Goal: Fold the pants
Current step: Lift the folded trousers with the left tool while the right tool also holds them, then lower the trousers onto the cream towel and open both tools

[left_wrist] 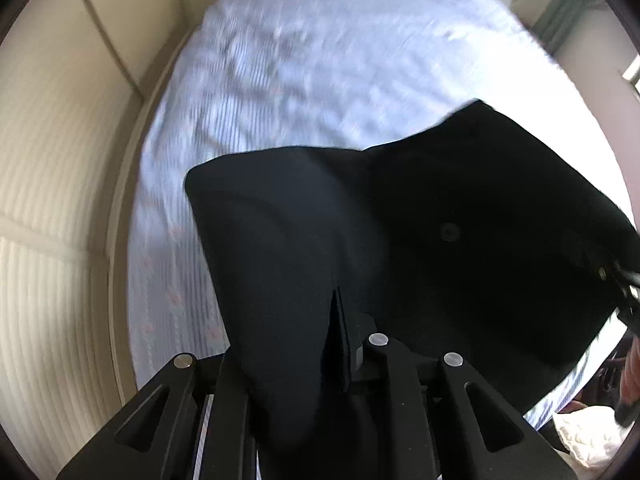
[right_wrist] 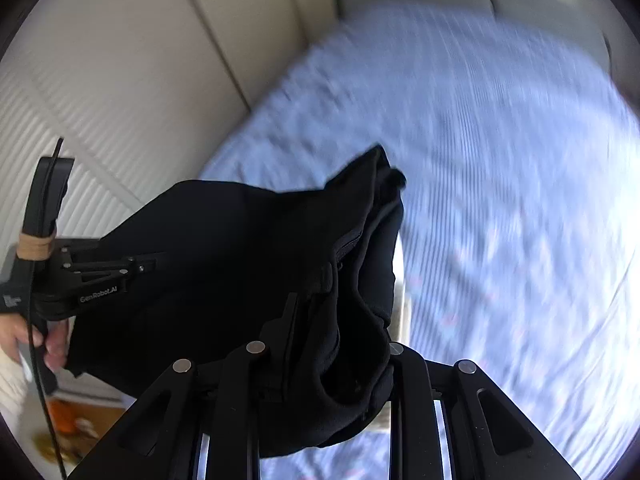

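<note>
- Left wrist: left gripper (left_wrist: 340, 320) clamped on a bunched edge of the pants (left_wrist: 400, 220). Black cloth hangs beyond the fingers over the bed (left_wrist: 320, 60), no fold visible.
- Right wrist: right gripper (right_wrist: 320, 344) clamped on a thick wad of the cloth, crumpled and sagging; spreading and every fold look still to do.

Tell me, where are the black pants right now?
The black pants hang between the two grippers, above the blue striped bed sheet. The left gripper pinches one edge and the right gripper the other.
</note>
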{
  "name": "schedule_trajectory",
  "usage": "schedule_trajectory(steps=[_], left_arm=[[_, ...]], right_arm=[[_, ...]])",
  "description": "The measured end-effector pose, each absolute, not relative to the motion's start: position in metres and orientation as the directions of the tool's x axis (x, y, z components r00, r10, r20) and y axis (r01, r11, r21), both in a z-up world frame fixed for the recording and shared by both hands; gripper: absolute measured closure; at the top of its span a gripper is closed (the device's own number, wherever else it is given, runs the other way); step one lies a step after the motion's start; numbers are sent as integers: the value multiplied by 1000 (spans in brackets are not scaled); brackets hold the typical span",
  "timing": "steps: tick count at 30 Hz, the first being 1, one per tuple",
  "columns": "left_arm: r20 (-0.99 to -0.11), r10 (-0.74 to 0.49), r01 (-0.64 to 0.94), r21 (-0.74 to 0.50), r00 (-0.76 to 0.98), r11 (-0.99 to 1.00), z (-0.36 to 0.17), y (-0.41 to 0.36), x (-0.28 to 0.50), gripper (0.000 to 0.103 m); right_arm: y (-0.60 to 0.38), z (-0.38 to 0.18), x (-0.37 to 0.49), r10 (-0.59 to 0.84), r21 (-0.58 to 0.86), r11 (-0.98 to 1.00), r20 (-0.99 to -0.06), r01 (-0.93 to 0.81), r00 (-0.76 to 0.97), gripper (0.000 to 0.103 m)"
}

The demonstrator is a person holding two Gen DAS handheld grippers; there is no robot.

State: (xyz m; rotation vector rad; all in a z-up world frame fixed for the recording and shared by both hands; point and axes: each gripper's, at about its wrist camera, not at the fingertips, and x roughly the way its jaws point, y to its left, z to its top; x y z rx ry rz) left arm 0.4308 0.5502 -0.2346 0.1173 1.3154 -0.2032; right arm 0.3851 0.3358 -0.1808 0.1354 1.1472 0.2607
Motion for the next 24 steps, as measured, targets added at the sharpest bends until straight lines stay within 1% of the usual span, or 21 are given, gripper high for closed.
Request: schedule_trajectory(steps=[3, 8, 9, 11, 12, 14, 17, 19, 20, 22, 24], left_arm=[[-983, -77, 160, -50, 169, 986, -269, 562, 427, 84], [-987, -84, 119, -69, 135, 991, -291, 567, 406, 77], [-987, -85, 100, -71, 135, 992, -291, 569, 404, 76], [-988, -71, 73, -61, 139, 995, -290, 571, 401, 68], [-989, -54, 71, -44, 141, 996, -289, 571, 397, 66], [-989, -2, 74, 9, 145, 997, -289, 569, 389, 56], [-981, 119, 74, 132, 150, 989, -287, 568, 369, 53], [-978, 142, 76, 155, 153, 985, -283, 565, 352, 52], [-974, 159, 79, 173, 159, 982, -280, 561, 341, 48], [-966, 187, 73, 203, 179, 976, -270, 550, 318, 47], [-963, 175, 43, 188, 206, 981, -257, 537, 290, 43]], right_arm=[[332, -217, 377, 273, 266, 962, -917, -64, 290, 79], [312, -253, 358, 296, 305, 952, -935, 21, 198, 77], [308, -258, 357, 299, 312, 949, -936, 46, 184, 75], [302, -263, 353, 302, 318, 946, -937, 70, 173, 67], [299, -263, 351, 300, 316, 946, -938, 71, 172, 64], [291, -262, 345, 272, 287, 955, -949, 78, 161, 48], [273, -261, 334, 243, 257, 962, -959, 90, 144, 43], [264, -259, 321, 215, 227, 971, -967, 76, 136, 39], [261, -257, 312, 188, 197, 978, -974, 61, 126, 39], [256, -253, 294, 164, 168, 985, -980, 26, 115, 39], [249, -251, 275, 151, 151, 989, -983, -9, 108, 39]])
